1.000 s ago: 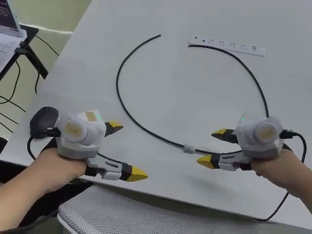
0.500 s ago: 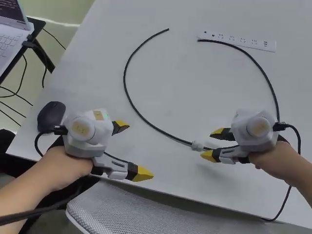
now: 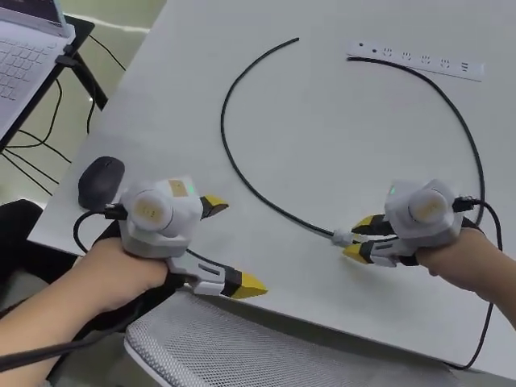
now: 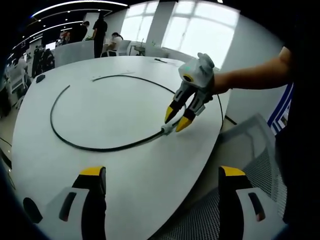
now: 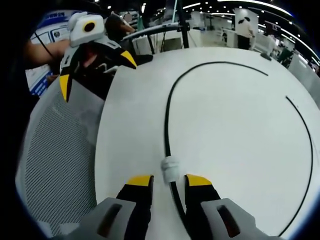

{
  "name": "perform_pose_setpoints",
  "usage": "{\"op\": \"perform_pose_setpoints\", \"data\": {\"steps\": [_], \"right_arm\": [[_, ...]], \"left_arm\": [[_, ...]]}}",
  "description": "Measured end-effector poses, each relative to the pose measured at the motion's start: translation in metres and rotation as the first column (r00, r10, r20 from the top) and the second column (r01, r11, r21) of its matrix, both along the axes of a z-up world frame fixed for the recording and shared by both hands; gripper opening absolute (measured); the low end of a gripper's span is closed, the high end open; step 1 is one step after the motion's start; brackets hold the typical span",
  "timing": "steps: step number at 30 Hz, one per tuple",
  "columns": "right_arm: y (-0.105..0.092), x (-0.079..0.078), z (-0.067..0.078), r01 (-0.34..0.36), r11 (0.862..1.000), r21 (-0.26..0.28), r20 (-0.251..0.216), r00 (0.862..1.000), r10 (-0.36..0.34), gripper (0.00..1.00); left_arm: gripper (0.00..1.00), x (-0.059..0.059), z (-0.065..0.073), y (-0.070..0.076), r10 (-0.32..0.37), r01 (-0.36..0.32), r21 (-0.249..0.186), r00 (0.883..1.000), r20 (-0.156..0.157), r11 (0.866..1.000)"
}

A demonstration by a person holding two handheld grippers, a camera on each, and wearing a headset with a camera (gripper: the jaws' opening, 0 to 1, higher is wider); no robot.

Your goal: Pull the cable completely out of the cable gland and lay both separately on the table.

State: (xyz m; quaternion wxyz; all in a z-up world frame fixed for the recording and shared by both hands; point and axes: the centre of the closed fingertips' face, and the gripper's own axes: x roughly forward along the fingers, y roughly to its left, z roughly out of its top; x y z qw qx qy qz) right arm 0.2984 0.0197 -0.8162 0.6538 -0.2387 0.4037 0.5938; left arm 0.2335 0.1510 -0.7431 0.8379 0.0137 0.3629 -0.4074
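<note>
Left gripper (image 3: 235, 242): I hold it at the table's (image 3: 322, 121) near edge, jaws wide apart and empty, well apart from the work. 1 black cable (image 3: 242, 173) loops across the white top, with 1 white cable gland (image 3: 342, 237) threaded on it. Right gripper (image 3: 356, 236): jaws narrowly parted, straddling the cable, tips beside the gland. I cannot see the cable beneath this gripper.

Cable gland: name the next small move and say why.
Probably shut the right gripper: its open jaws straddle the cable just behind the white cable gland, which sits at their tips. The left gripper hangs wide open, off the cable.
</note>
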Motion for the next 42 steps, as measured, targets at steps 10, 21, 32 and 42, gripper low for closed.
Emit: {"op": "perform_pose_setpoints", "data": {"steps": [10, 21, 32, 42], "right_arm": [[0.003, 0.002, -0.003, -0.024, 1.000, -0.002, -0.004, 1.000, 0.024, 0.12], [0.004, 0.001, -0.005, -0.026, 1.000, -0.011, 0.005, 1.000, 0.026, 0.08], [0.002, -0.011, 0.016, 0.007, 1.000, -0.011, -0.028, 1.000, -0.008, 0.07], [0.006, -0.019, 0.046, -0.005, 1.000, 0.027, -0.011, 1.000, 0.005, 0.06]], "left_arm": [[0.92, -0.004, -0.002, 0.003, 0.013, -0.013, -0.002, 1.000, -0.009, 1.000], [0.92, -0.004, 0.002, 0.001, 0.012, -0.012, -0.001, 1.000, -0.005, 1.000], [0.91, 0.001, 0.010, -0.007, -0.005, 0.005, -0.016, 1.000, 0.023, 1.000], [0.90, 0.009, 0.026, -0.025, -0.043, 0.045, -0.035, 0.997, 0.063, 0.998]]}}
